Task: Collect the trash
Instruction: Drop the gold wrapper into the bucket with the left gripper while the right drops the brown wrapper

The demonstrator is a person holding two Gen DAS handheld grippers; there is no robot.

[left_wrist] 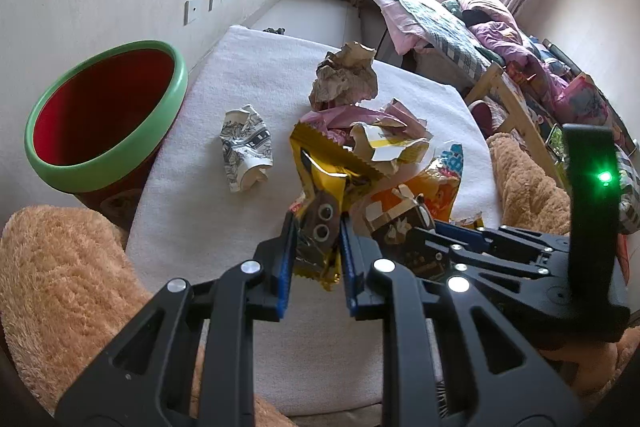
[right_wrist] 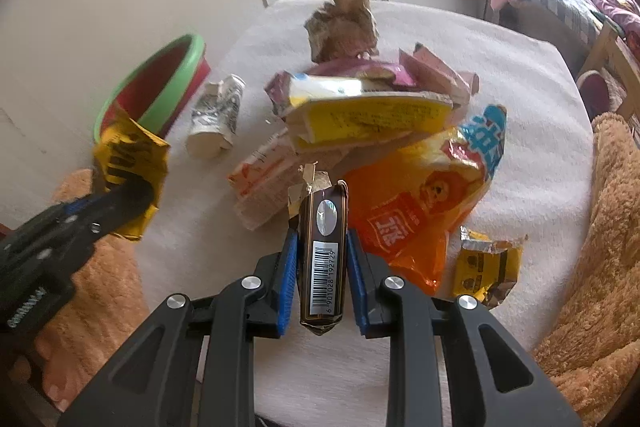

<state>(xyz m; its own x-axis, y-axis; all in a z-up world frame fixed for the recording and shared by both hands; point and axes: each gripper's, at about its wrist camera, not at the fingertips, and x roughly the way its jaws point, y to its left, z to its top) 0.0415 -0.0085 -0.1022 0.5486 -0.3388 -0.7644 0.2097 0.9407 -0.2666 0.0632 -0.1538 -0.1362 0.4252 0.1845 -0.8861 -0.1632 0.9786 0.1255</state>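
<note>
Right wrist: right gripper (right_wrist: 322, 267) tight around brown barcoded pack (right_wrist: 323, 255).

gold wrapper (left_wrist: 320, 187) lifted, brown barcoded pack (right_wrist: 323, 251) upright, crumpled wrappers heaped on white cloth (right_wrist: 520, 75)

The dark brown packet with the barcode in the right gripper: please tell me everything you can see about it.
The dark brown packet is a narrow, glossy carton, probably cardboard, with thin gold lines along its edges. Its visible face carries a white barcode label and, above it, a silver oval sticker. The far end is torn open, with ragged pale paper sticking out; the near end is folded to a point. It is lengthwise between the jaws of the right gripper, whose blue pads press on its two long sides. It seems lifted above the white cloth, in front of the trash pile.
</note>
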